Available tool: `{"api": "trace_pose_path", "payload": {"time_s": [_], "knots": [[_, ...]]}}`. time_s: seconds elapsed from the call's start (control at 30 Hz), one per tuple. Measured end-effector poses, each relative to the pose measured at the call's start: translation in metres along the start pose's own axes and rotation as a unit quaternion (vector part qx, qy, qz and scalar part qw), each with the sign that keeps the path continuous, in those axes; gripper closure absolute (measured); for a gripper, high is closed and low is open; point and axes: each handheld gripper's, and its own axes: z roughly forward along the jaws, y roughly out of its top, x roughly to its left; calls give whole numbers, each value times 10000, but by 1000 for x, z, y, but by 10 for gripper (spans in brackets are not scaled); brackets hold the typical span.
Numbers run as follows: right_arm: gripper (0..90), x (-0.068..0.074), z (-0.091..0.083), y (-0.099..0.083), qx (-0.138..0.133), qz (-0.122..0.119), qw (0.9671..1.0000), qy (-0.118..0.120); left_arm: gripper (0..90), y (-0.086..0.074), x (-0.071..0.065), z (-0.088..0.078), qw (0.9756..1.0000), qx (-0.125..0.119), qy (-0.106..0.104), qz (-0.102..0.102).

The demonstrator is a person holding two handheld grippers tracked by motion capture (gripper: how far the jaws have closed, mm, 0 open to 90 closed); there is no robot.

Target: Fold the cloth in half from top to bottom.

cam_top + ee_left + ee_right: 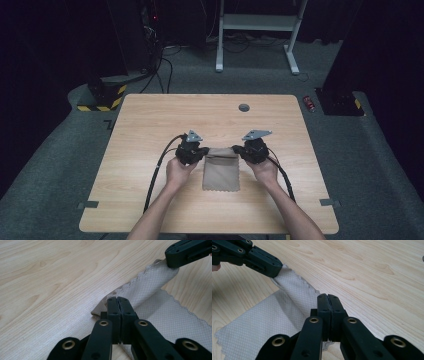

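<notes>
— Two corners pinched, one each. High view first: we have the left gripper [200, 151] and right gripper [239, 149] at the far edge of the cloth [221, 175], which lies near the middle of the wooden table [150, 125], nearer our side than the far one. What should we mind?

— We judge this a fold in hand: bring both corners over together and level, so the far edge lands square on the near edge. Keep the span between the hands taut, no sag.

— Left gripper view?

— Jaws of the left gripper [117, 300] pressed together, clamped on a corner of the cloth [147, 287]. The raised edge is curled into a soft roll running to the right gripper [175, 258], which bites the other end.

— Material?

— Thin beige weave, fine diamond grid, scalloped hem. Limp; it drapes and will slip if the pinch loosens.

— Right gripper view?

— Same picture mirrored: right gripper [328, 298] clamped shut on its corner, cloth [262, 325] flat on the pale grained tabletop below, left gripper [273, 268] holding the far end. Matte black jaws, brass rivets.
</notes>
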Motion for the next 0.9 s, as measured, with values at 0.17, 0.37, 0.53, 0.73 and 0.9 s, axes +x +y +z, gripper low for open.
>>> {"api": "trace_pose_path", "payload": {"time_s": [0.17,0.37,0.53,0.73,0.9], "knots": [[890,2,-2,-1,-4,-29,10000,3,887,-1,0,0,10000,-17,-27,-5],[890,3,-6,-1,-40,-66,10000,10,887,-2,-2,-2,10000,-50,-25,52],[890,6,-8,-1,-40,-110,9999,15,887,-4,-3,-2,10000,-55,-53,18],[890,7,-11,0,-71,-140,9999,32,887,-4,-4,-4,9999,-75,-71,9],[890,9,-15,-1,-90,-148,9998,47,887,-3,-6,-7,9999,-134,-98,44]]}}
